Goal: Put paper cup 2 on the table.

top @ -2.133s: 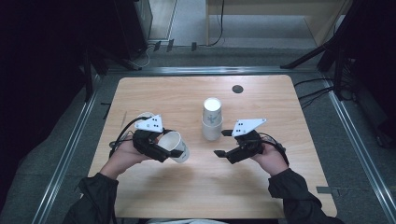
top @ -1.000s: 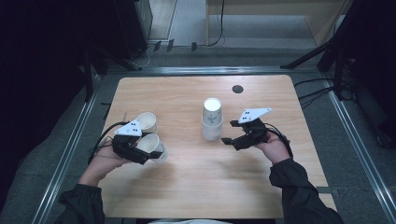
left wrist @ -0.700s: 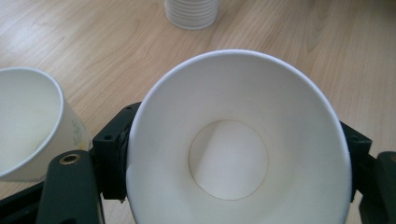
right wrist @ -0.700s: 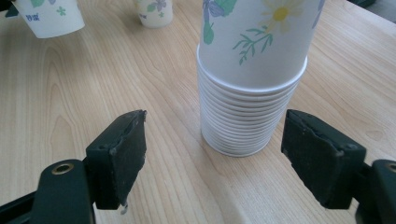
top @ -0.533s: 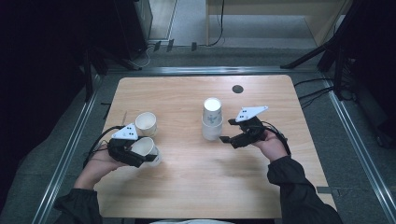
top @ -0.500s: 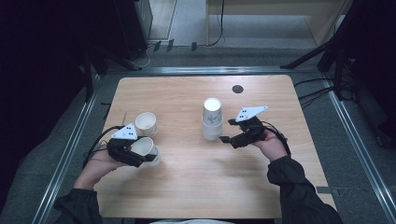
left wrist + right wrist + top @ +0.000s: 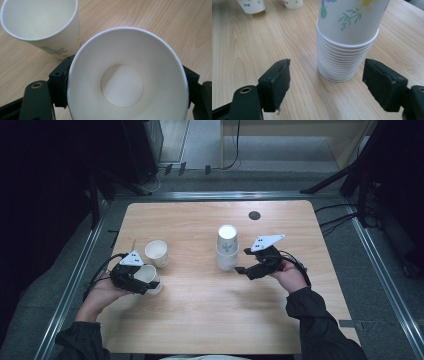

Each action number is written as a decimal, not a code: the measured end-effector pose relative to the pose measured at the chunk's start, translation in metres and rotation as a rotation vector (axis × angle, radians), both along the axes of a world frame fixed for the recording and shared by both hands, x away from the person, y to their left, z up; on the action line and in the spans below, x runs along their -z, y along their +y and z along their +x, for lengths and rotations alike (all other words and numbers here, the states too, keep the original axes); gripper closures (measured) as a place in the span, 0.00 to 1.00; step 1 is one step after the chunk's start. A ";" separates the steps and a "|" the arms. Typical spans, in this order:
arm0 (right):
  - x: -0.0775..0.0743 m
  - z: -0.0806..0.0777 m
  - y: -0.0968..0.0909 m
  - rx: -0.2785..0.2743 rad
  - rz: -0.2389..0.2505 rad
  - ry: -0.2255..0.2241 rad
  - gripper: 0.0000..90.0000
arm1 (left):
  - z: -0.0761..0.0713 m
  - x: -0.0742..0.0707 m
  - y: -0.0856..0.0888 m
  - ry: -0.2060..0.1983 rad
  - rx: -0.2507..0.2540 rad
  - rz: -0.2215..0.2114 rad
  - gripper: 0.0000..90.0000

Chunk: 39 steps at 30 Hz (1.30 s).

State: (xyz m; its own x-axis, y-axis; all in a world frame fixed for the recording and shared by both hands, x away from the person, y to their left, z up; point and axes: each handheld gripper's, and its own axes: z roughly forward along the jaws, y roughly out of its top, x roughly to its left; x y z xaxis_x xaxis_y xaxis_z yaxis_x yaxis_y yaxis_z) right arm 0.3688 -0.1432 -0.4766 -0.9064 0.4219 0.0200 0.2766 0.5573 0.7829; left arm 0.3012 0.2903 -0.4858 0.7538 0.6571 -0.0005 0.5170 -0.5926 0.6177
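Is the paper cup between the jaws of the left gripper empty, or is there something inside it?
Empty. The left gripper view looks straight into the held cup, and its bare white bottom shows with nothing inside.

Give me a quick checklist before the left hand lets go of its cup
1. Left gripper fingers on both sides of the held cup: ok.
2. Held cup upright, mouth up: ok.
3. Held cup's base down on the table: cannot tell.
4. Held cup apart from the standing cup: ok, narrow gap.
5. Right gripper open, short of the stack: ok.
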 end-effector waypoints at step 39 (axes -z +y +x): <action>0.001 -0.004 -0.003 0.002 -0.023 -0.013 0.25 | 0.007 -0.005 -0.002 0.032 -0.002 -0.026 0.14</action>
